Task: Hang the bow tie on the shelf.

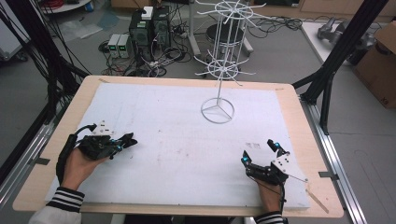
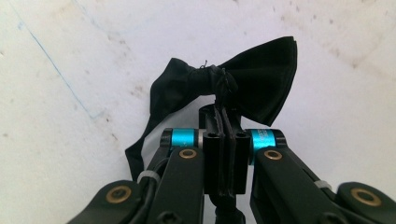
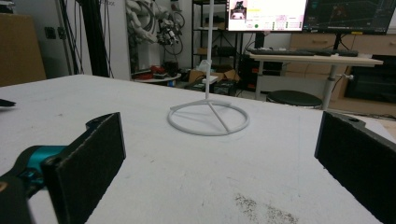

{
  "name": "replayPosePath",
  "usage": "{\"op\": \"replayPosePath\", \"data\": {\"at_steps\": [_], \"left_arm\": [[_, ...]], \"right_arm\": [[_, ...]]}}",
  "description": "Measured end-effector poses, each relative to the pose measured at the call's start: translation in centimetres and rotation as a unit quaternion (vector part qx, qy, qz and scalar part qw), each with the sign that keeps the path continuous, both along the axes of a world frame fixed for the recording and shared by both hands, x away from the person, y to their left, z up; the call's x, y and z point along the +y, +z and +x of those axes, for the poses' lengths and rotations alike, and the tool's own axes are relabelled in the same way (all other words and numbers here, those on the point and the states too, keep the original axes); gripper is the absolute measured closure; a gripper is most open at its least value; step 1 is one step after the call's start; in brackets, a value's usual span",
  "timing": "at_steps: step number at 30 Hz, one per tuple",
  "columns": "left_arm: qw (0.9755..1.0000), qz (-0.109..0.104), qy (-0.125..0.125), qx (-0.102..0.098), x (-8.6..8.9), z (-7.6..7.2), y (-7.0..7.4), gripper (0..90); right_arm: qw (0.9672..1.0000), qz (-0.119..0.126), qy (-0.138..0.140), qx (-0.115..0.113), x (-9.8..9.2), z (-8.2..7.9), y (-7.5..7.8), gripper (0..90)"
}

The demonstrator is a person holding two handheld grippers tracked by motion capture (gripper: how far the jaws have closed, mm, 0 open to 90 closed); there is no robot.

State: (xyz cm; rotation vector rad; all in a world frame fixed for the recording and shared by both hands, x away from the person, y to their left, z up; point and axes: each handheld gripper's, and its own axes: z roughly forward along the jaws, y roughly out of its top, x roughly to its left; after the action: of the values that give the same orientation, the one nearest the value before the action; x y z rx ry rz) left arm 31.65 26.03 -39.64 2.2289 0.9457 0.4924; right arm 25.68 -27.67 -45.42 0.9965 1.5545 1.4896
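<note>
Closest to the lens in the left gripper view, the left gripper [image 2: 225, 121] has its black jaws pressed together on the knot of a black fabric bow tie [image 2: 243, 84], which lies on the white padded surface [image 1: 177, 140] at its left side. That looks like the pick-up step: the grasp is made, the lift not yet begun. Over on the right, the right gripper [image 1: 260, 153] rests low with its jaws spread wide and nothing between them. Next, I judge, the bow tie must be raised and carried to the white wire display stand [image 1: 218, 70] at the far middle, then hooked on an arm without slipping.
</note>
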Motion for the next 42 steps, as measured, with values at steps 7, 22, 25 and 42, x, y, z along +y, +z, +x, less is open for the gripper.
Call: {"op": "replayPosePath", "data": {"at_steps": [7, 22, 25, 42], "left_arm": [[0.998, -0.049, 0.011, -0.039, 0.1, -0.1, 0.6, 87.3], [0.9775, -0.166, 0.033, -0.125, -0.7, -0.3, 2.1, 87.3], [0.9721, -0.185, 0.037, -0.139, -1.2, -0.1, 2.5, 87.4], [0.965, -0.209, 0.027, -0.157, -4.1, 2.6, 5.2, 87.7]], "right_arm": [[1.0, -0.001, 0.0, -0.001, 0.0, 0.0, 0.0, 0.7], [1.0, 0.0, 0.0, 0.0, 0.0, 0.0, 0.0, 0.7], [1.0, 0.001, 0.0, 0.0, 0.0, 0.0, 0.0, 0.7], [1.0, 0.001, 0.0, 0.001, 0.0, 0.0, 0.0, 0.7]]}}
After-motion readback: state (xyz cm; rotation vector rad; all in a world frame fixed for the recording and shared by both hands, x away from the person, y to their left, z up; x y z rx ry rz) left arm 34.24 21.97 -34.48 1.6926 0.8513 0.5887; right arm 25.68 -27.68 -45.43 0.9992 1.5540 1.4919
